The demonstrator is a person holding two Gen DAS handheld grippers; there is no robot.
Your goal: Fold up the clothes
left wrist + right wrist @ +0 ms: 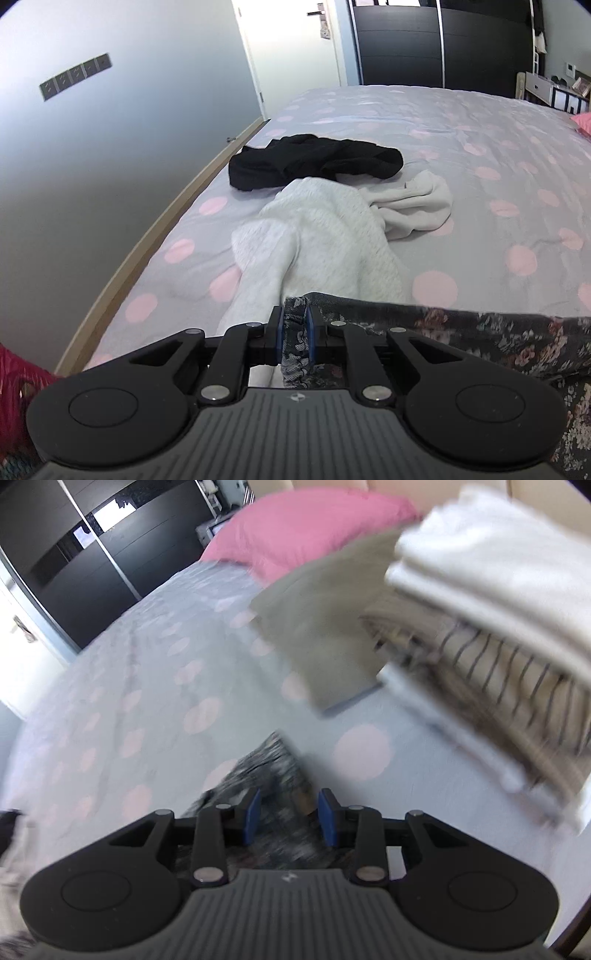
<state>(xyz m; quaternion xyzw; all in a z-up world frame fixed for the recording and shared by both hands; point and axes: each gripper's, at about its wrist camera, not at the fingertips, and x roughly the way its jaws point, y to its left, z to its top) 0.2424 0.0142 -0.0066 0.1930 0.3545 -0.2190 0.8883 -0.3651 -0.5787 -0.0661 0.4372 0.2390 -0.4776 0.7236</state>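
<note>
My left gripper (295, 328) is shut on the edge of a dark floral garment (461, 336), which stretches off to the right over the bed. In the right wrist view the same floral garment (266, 771) lies between and under the pads of my right gripper (290, 814), whose jaws stand apart with a wide gap; the view is blurred. A white knitted garment (321, 236), a cream garment (417, 206) and a black garment (314, 160) lie crumpled on the bed ahead of the left gripper.
The bed has a grey cover with pink dots (480, 140). A stack of folded clothes (480, 627) and a folded khaki piece (325, 627) sit at the right, by a pink pillow (303, 528). A wall (92, 147) runs along the bed's left edge; a dark wardrobe (443, 44) stands behind.
</note>
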